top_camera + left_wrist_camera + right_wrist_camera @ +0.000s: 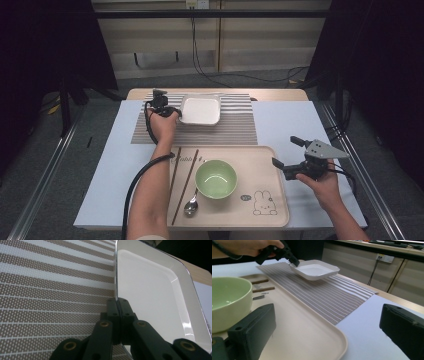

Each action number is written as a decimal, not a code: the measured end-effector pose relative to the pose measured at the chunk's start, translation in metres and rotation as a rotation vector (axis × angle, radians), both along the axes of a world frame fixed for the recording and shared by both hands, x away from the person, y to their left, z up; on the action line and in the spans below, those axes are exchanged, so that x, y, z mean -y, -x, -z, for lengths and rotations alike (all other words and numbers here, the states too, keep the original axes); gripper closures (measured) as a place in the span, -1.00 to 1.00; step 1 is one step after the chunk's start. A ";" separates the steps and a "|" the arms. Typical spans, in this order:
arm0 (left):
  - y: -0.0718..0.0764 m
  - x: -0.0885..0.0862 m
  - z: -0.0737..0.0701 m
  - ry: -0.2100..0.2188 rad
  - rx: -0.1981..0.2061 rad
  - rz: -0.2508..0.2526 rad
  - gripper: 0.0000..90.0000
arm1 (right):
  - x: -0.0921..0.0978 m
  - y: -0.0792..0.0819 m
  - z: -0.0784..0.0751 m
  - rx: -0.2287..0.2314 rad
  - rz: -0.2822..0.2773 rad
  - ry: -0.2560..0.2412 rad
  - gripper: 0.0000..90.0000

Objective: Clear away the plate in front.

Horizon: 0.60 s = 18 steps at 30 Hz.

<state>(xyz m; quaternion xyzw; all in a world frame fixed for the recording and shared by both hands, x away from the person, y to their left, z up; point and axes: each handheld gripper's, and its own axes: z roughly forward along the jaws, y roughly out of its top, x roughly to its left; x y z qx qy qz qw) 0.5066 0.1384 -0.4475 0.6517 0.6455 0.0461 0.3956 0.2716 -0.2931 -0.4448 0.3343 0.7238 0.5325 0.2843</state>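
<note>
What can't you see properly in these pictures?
- Small writing on the tray: too small to read in the high view.
- Spoon handle: partly hidden under the green bowl, high view.
- White dish: its underside is hidden; the left gripper, shut on its rim, covers part of it.

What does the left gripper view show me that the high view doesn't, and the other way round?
Left gripper view alone: the left tongs shut on the rim of the white square ceramic dish, jaws pressed together on its edge. High view alone: the beige plastic tray carrying the green round bowl, brown wooden chopsticks and metal spoon, plus the open right tongs beside the tray. Both: the dish on the brown-and-white striped placemat.
</note>
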 end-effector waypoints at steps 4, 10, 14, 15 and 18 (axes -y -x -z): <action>0.013 0.003 -0.008 0.022 -0.001 0.021 0.99 | 0.000 -0.003 0.000 -0.015 0.025 -0.014 -1.00; 0.031 0.006 -0.014 0.023 0.016 0.036 0.99 | 0.000 -0.006 -0.002 -0.047 0.056 -0.048 -0.98; 0.042 0.010 -0.018 0.024 0.015 0.063 0.99 | -0.002 -0.007 -0.003 -0.053 0.067 -0.070 -0.91; 0.044 0.012 -0.019 0.033 0.012 0.061 0.99 | -0.003 -0.007 -0.004 -0.056 0.074 -0.057 -0.93; 0.051 0.017 -0.021 0.025 0.022 0.083 0.99 | -0.008 -0.008 -0.010 -0.049 0.078 -0.029 -0.90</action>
